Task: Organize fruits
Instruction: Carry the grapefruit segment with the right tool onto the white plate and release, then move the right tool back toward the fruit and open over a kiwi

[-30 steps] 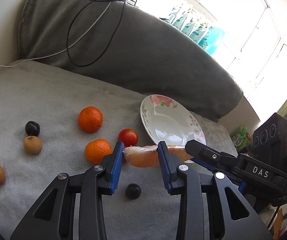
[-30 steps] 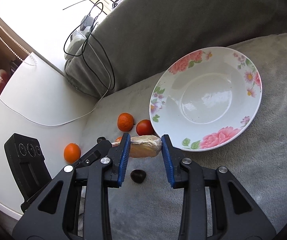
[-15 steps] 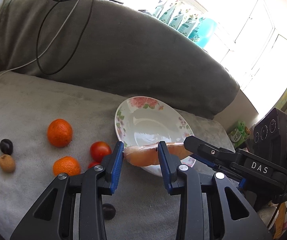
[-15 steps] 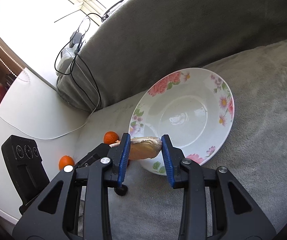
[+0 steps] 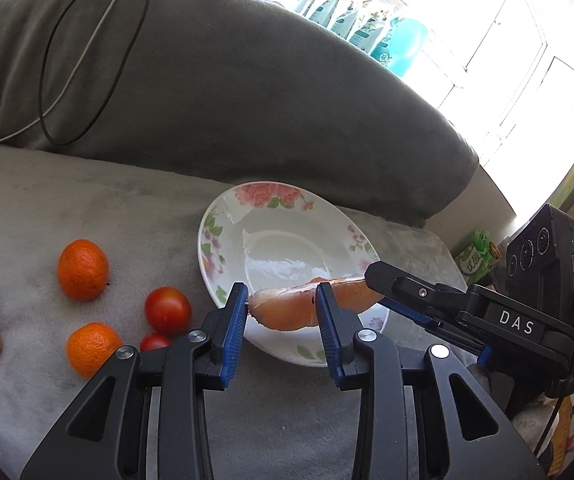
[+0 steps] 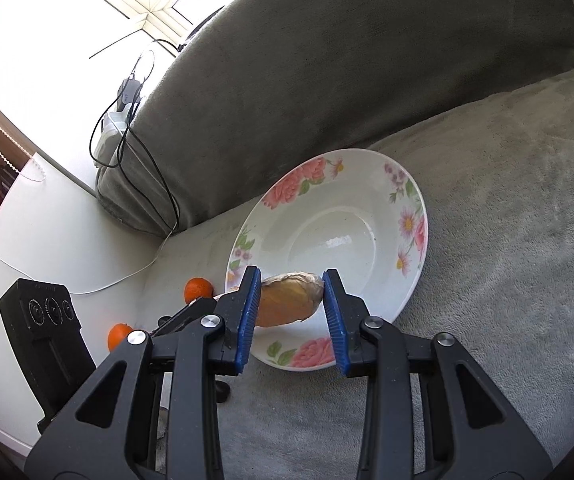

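i've got the left gripper [image 5: 281,312] and right gripper [image 6: 290,302] both clamped on one pomelo wedge [image 5: 287,312], held just above the near rim of the floral plate [image 5: 287,232].

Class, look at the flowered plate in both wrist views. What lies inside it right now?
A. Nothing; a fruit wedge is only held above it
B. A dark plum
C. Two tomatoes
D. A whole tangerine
A: the flowered plate shows only bare white glaze, while both tools hold the fruit wedge over its near rim.
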